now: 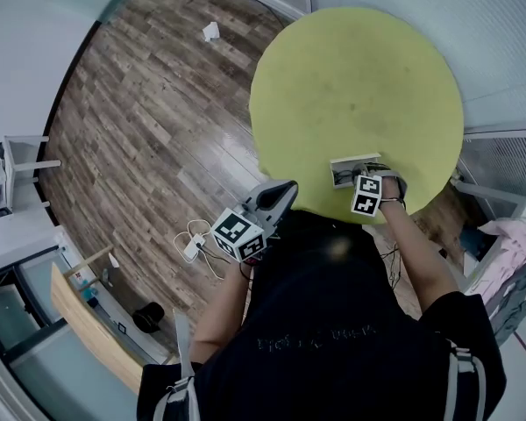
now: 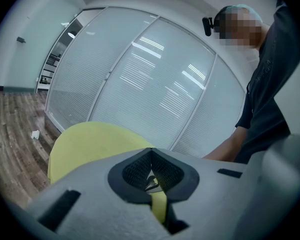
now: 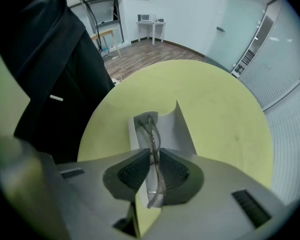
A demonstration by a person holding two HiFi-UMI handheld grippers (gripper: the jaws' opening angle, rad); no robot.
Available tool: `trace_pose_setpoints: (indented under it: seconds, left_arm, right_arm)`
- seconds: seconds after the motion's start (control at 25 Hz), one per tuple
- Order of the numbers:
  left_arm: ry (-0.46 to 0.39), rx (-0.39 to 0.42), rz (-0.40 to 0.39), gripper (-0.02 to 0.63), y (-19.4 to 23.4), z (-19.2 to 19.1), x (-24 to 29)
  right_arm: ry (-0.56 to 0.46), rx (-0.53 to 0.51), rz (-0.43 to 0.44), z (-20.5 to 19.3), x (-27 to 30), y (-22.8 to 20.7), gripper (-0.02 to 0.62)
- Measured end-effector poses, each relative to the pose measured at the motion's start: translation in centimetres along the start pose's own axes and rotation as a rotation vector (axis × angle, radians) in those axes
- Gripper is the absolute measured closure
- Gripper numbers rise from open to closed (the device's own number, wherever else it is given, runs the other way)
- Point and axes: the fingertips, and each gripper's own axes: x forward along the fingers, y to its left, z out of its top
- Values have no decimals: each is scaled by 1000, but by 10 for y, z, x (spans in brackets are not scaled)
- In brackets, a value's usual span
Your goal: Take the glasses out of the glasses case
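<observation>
At the worktop's (image 1: 351, 77) six o'clock edge, with the right hand-held gripper (image 3: 154, 171) clamped on the glasses (image 3: 154, 154), far end in the open glasses case (image 3: 175, 131), lift slowly and straight, bringing the closed, empty left hand-held gripper (image 2: 151, 171) over from eight o'clock to pin the case.

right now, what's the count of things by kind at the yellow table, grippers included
table: 1
glasses case: 1, lying open on the table
glasses: 1
grippers: 2, the left gripper shut and empty, the right gripper shut on the glasses
total: 5
</observation>
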Motion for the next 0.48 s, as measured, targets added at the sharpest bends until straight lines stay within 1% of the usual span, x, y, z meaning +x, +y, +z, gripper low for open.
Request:
trace_pose_setpoints:
  seconds: [0.28, 0.48]
  left_arm:
    - [2, -8, 7, 589, 1, -3, -3]
    - [7, -8, -1, 589, 0, -3, 0]
  right_arm:
    - [11, -17, -23, -1, 8, -3, 558]
    - [16, -45, -61, -2, 5, -10, 560]
